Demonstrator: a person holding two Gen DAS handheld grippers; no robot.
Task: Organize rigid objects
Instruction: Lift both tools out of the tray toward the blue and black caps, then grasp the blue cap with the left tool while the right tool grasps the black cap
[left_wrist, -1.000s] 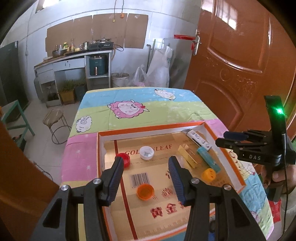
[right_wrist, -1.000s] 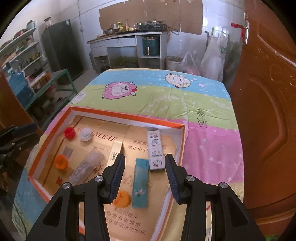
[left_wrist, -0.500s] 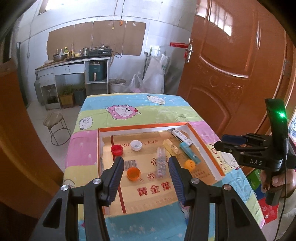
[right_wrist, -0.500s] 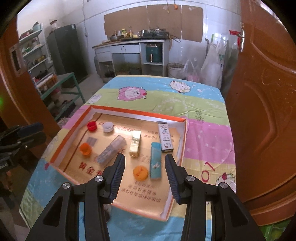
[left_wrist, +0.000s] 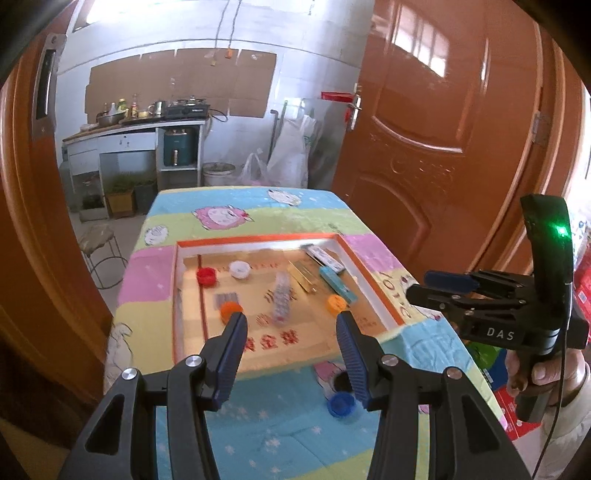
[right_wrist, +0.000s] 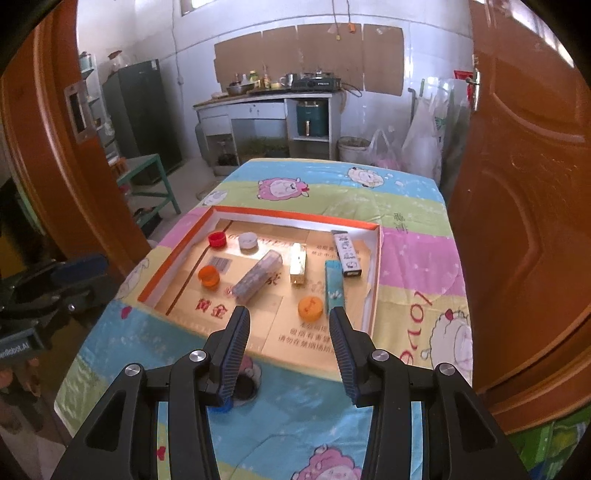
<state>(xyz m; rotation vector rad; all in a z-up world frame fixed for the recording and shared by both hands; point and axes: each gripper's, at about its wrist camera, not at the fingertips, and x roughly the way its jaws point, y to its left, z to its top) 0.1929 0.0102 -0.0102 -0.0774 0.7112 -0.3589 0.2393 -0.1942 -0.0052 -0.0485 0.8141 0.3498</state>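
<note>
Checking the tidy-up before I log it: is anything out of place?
Yes. A blue bottle cap lies on the tablecloth outside the cardboard tray, just off its near edge, while the other caps and boxes lie inside.

Black hand-held gripper (left_wrist: 290, 325), blue ribbed pads (left_wrist: 232, 352)

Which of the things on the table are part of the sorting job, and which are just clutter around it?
Job items:
tray
red cap
white cap
two orange caps
clear tube
yellow box
teal box
white box
blue cap, outside the tray

Just around:
stool
bags
stove
</note>
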